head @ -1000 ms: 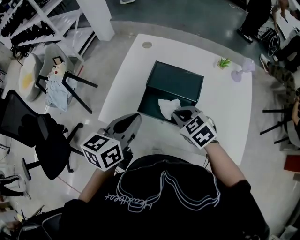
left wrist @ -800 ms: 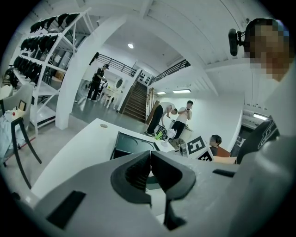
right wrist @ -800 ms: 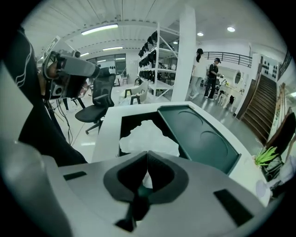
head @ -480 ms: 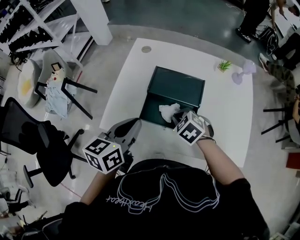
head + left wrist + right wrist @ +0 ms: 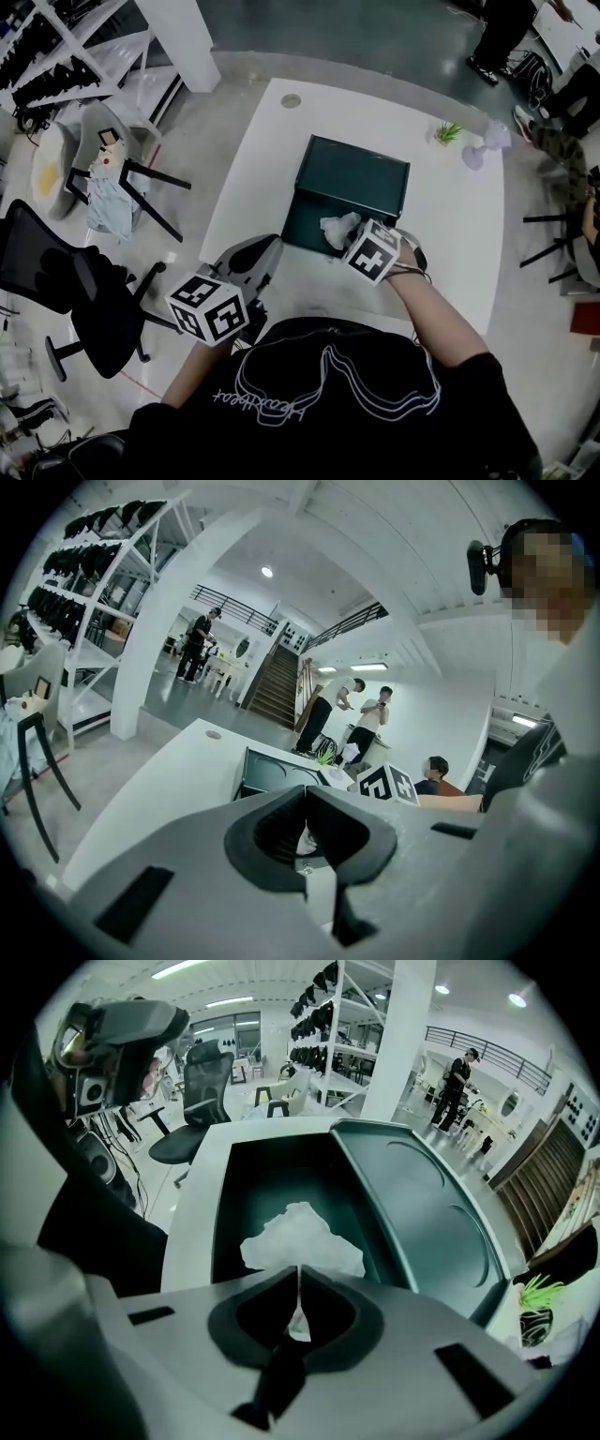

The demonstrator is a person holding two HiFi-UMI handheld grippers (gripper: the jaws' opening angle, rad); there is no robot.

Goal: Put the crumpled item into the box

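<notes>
On the white surface (image 5: 253, 169), the head view shows a dark green box (image 5: 302, 217) lying open with its lid thrown back. The crumpled paper (image 5: 337, 229) sits over the box's near side, at the tip of the right claw (image 5: 352, 240). A small plant (image 5: 447, 131) stands near the far corner, and an office chair (image 5: 56, 272) is on the grey floor. In the left gripper view, the left claw (image 5: 303, 803) is closed on nothing (it is by the surface's near edge). In the right gripper view, the jaws pinch the paper's edge over the box's dark inside and are just starting to part.
</notes>
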